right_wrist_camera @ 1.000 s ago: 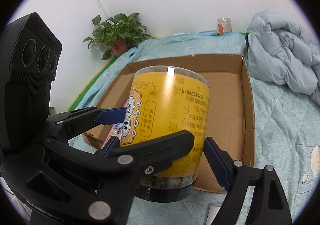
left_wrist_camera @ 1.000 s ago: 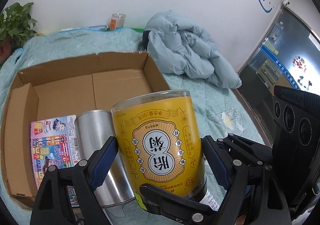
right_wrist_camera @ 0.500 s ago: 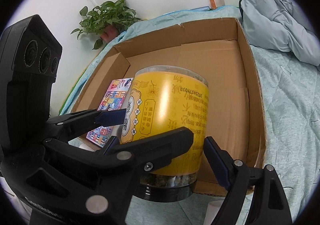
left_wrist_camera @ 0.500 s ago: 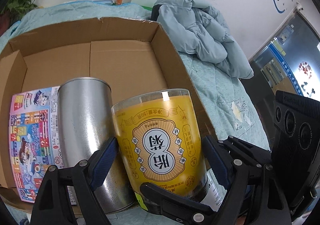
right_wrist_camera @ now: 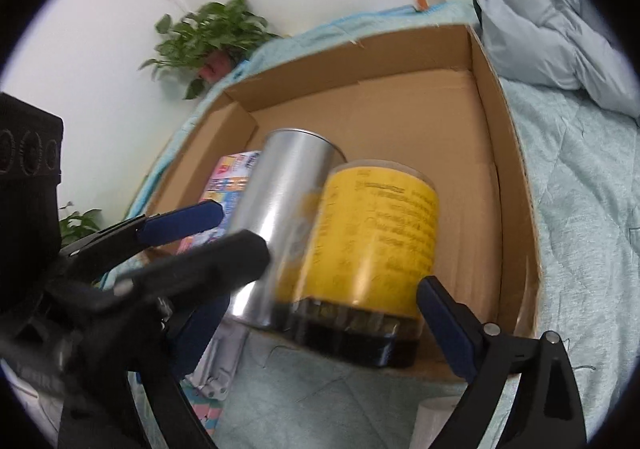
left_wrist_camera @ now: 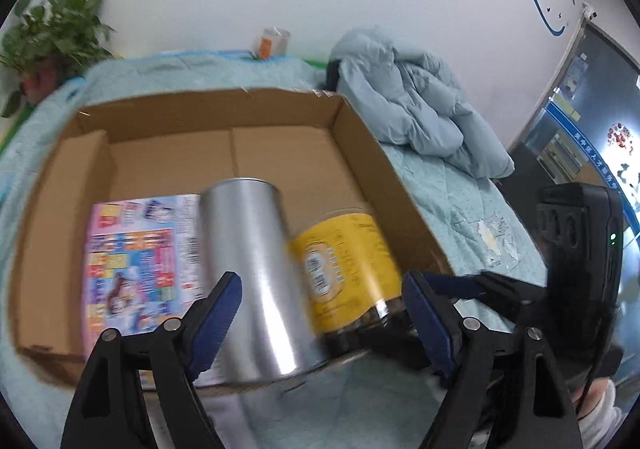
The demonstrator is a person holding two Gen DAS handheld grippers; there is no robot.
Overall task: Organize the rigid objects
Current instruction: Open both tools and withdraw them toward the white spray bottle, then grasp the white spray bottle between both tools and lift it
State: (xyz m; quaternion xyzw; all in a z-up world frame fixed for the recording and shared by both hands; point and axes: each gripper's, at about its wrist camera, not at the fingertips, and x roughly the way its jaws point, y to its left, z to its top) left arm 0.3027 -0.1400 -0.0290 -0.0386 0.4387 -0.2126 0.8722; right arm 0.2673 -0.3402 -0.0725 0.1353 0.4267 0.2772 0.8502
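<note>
The yellow-labelled clear jar with the dark lid (left_wrist_camera: 346, 269) is out of both grips now. Half a second ago it was sitting pinched between the blue pads; now it is lying inside the open brown cardboard box (left_wrist_camera: 280, 105), lid end toward the near wall, right up against the plain silver metal can (left_wrist_camera: 252, 273).

The left gripper (left_wrist_camera: 322, 305) is backing off, its jaws spread wide with nothing between them, and its view is blurring with the motion. The right gripper (right_wrist_camera: 320, 277) is the same story: jaws standing well open, the jar sitting beyond the blue fingertips (right_wrist_camera: 444, 313) rather than between them, though whether that pad is brushing the jar's lid end is hard to tell through the blur.

The colourful cartoon-printed flat box (left_wrist_camera: 140, 261) is lying on the far side of the silver can, so three items are lined up side by side along the box's near edge. The box itself is resting on the light teal quilted bed cover (right_wrist_camera: 580, 209).

Reading it as a judgement: this placement looks finished, the back half of the box is offering plenty of room, and both grippers are free for whatever rigid piece comes next. A pale object is peeking in at the bottom of the right view, too cropped to name.
</note>
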